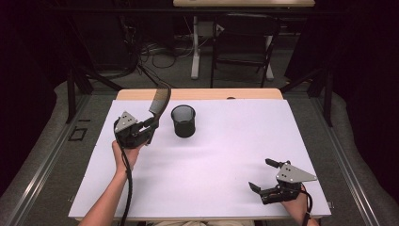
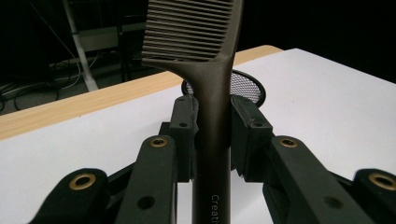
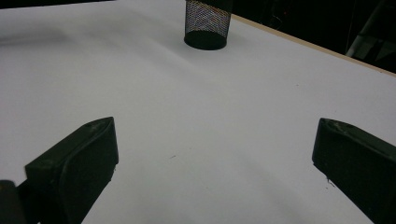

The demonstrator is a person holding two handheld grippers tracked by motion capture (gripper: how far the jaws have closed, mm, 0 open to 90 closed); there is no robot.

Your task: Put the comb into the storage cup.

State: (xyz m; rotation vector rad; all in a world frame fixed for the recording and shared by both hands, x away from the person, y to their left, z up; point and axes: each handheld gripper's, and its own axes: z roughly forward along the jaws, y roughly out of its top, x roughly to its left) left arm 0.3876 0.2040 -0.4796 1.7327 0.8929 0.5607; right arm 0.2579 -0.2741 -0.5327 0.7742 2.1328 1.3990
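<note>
— Brown plastic, that comb (image 2: 205,70)? Where does it sit?

— In the left hand-held gripper (image 1: 149,131), over the far left part of the table (image 1: 226,155). Its jaws are clamped on the comb's handle, one pad on each side, as the left gripper view makes plain. The toothed end rises up and away from the jaws; in the high view the comb (image 1: 160,101) leans toward the table's far edge.

— And the black mesh cup (image 1: 183,121)?

— Upright on the white table cover, just to the right of the comb and the left hand-held gripper, near the far edge. In the left gripper view its rim (image 2: 247,86) peeks out behind the comb's handle. I cannot tell whether the comb touches it; in the high view they look apart.

— What of the other hand?

— The right hand-held gripper (image 1: 262,175) is low over the near right corner of the table, well apart from the cup. Its jaws stand wide apart with nothing between them; in the right gripper view bare white cover lies between them, with the mesh cup (image 3: 207,25) far ahead.

— Anything beyond the table?

— A dark folding chair (image 1: 244,44) and loose cables on the floor.
</note>
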